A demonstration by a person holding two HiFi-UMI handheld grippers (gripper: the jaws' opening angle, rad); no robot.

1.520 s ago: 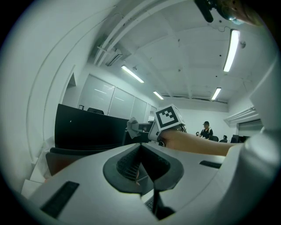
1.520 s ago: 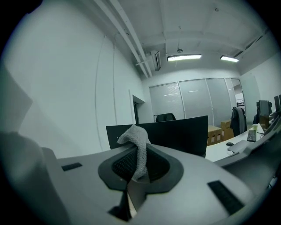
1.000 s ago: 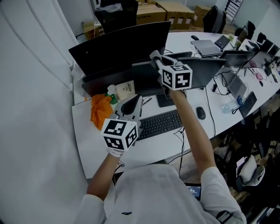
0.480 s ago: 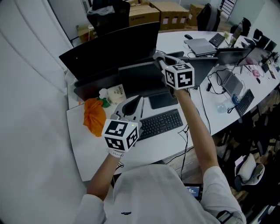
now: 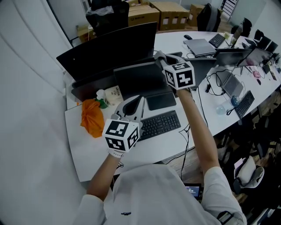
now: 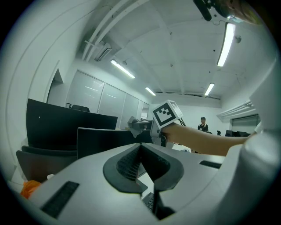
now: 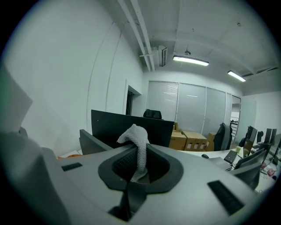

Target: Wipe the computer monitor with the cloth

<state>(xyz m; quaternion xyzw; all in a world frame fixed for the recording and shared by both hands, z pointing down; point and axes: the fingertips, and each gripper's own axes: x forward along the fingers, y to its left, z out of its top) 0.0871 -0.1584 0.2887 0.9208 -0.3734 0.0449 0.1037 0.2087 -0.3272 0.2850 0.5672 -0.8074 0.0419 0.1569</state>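
Observation:
Two black monitors stand at the back of the white desk, a large one (image 5: 109, 46) and a smaller one (image 5: 137, 77) in front of it. My right gripper (image 5: 158, 57) is raised near the top right corner of the smaller monitor. It is shut on a white cloth (image 7: 138, 137), which sticks up out of the right gripper (image 7: 139, 149), with the large monitor (image 7: 131, 126) beyond. My left gripper (image 5: 134, 105) hovers over the desk by the keyboard (image 5: 160, 125). The left gripper (image 6: 141, 148) is shut on nothing.
An orange crumpled cloth (image 5: 91, 117) and a small labelled bottle (image 5: 109, 95) lie left of the keyboard. Laptops (image 5: 203, 45), cables and a water bottle (image 5: 221, 108) fill the desk to the right. A white wall runs along the left. Cardboard boxes (image 5: 169, 9) stand behind.
The desk and monitors have slid left and down in the head view as the camera moved. Both grippers keep about the same pose, the right one still holding the cloth.

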